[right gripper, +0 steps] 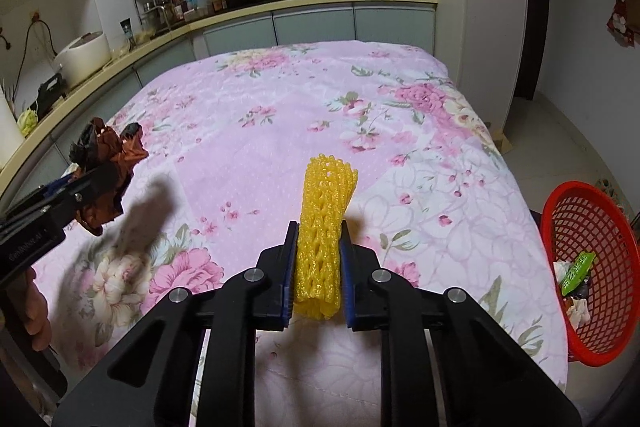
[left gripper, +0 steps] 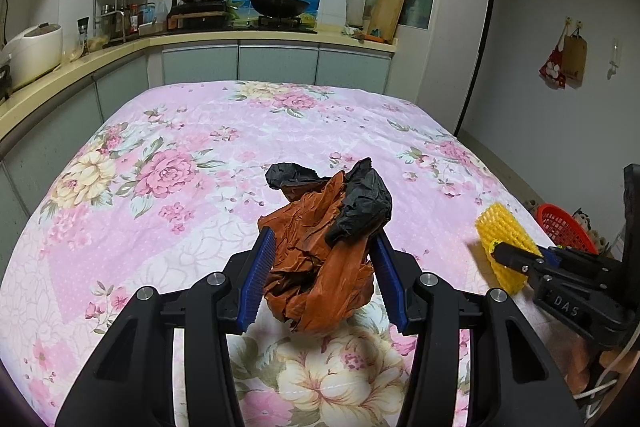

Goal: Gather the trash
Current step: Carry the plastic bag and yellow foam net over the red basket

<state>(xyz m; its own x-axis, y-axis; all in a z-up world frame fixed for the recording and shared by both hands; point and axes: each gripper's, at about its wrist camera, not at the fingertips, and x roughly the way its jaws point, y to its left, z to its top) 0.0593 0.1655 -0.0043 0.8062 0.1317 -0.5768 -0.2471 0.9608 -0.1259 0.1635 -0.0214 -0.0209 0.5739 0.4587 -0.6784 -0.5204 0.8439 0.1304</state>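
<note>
- The left tool (left gripper: 324, 267) points forward and slanted down. Its two blue pads (left gripper: 260, 279) stand partly apart and press from both sides on a crumpled brown and black bag (left gripper: 320, 247), which is held above the bed.
- The right tool (right gripper: 319, 267) also slants down. Its pads are closed tightly on a yellow foam net (right gripper: 320, 227), which is squeezed narrow between them.
- In the right wrist view, the fingers of the person's left hand (right gripper: 38, 311) show at the left edge, under the left tool's handle.
</note>
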